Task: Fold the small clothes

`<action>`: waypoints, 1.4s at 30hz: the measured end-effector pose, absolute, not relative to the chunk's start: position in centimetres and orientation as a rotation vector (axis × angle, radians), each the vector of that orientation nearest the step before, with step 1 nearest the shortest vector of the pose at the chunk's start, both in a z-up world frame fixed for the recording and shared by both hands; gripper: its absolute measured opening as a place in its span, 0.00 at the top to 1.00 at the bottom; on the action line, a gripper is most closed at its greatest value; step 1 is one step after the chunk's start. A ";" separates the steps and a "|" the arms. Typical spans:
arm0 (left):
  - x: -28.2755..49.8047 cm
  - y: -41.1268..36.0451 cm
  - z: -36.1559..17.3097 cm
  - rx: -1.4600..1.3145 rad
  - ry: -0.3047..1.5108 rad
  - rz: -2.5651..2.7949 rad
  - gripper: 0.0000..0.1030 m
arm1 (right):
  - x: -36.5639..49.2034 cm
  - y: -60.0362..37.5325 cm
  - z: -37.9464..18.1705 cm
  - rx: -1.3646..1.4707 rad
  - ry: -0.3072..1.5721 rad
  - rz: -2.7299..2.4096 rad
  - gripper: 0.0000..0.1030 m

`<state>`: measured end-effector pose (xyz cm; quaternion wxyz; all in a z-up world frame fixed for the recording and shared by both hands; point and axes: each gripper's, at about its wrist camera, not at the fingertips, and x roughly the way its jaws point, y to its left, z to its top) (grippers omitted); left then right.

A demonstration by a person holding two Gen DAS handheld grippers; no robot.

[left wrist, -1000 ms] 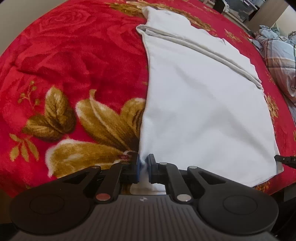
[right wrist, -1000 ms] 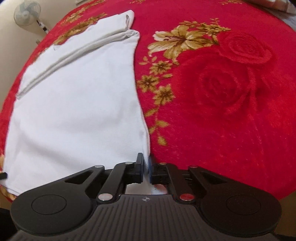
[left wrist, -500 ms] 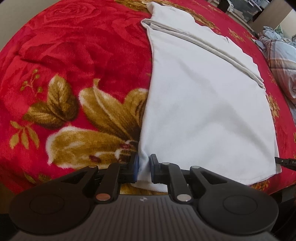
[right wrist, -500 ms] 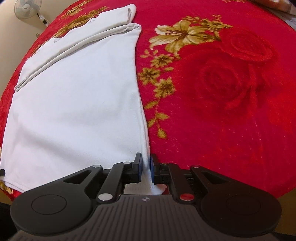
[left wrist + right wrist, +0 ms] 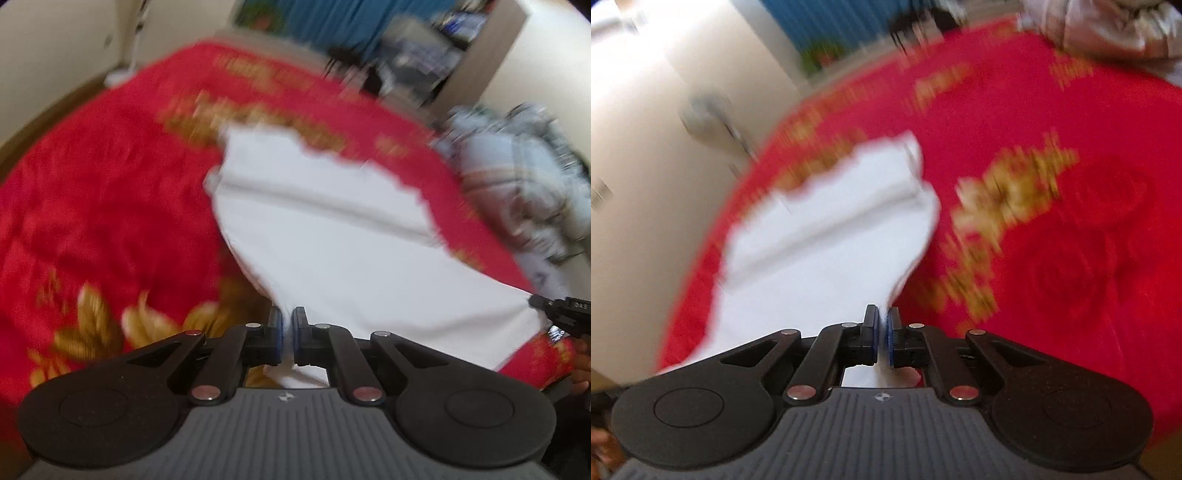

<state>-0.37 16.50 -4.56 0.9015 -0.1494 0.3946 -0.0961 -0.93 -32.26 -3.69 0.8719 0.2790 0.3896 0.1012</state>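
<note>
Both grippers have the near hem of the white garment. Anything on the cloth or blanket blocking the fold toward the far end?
Nothing visible. The left gripper and right gripper pinch the white garment; only bare cloth and red blanket lie ahead. A grey bedding pile sits off to the side. Frames are blurred.

The right gripper is pinching a corner of the white cloth garment above the red floral blanket.
</note>
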 end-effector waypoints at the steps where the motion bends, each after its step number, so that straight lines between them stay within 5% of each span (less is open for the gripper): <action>1: -1.0 16.5 -3.3 -0.314 0.782 -0.206 0.95 | -1.5 -32.7 -2.5 0.603 0.764 0.226 0.96; 9: -9.3 19.4 6.7 -0.467 0.501 -0.286 0.95 | -8.5 -37.6 4.8 0.727 0.432 0.324 0.97; 13: -10.4 20.1 7.6 -0.556 0.520 -0.261 0.95 | -11.9 -39.6 6.3 0.801 0.355 0.349 0.97; 18: -2.2 20.0 2.7 -0.595 0.686 -0.248 0.95 | -6.5 -39.5 2.4 0.821 0.564 0.262 0.97; 26: 15.9 22.2 -4.8 -0.583 0.925 -0.110 0.92 | 13.5 -39.3 -7.9 0.816 0.887 0.100 0.92; 27: 16.2 22.5 -4.6 -0.547 0.876 -0.108 0.87 | 14.5 -39.7 -8.2 0.813 0.877 0.066 0.92; 29: 16.5 22.9 -5.3 -0.489 0.840 -0.143 0.54 | 15.5 -40.5 -9.3 0.792 0.844 0.040 0.87; 30: 16.5 23.0 -6.3 -0.473 0.862 -0.156 0.54 | 15.3 -40.6 -9.8 0.758 0.842 0.033 0.78; 36: 17.1 20.8 -9.7 -0.238 0.999 -0.211 0.53 | 15.4 -38.3 -11.9 0.389 0.999 0.155 0.68; 42: 19.3 18.9 -11.4 -0.171 1.001 -0.205 0.51 | 16.0 -36.1 -13.0 0.273 1.033 0.251 0.68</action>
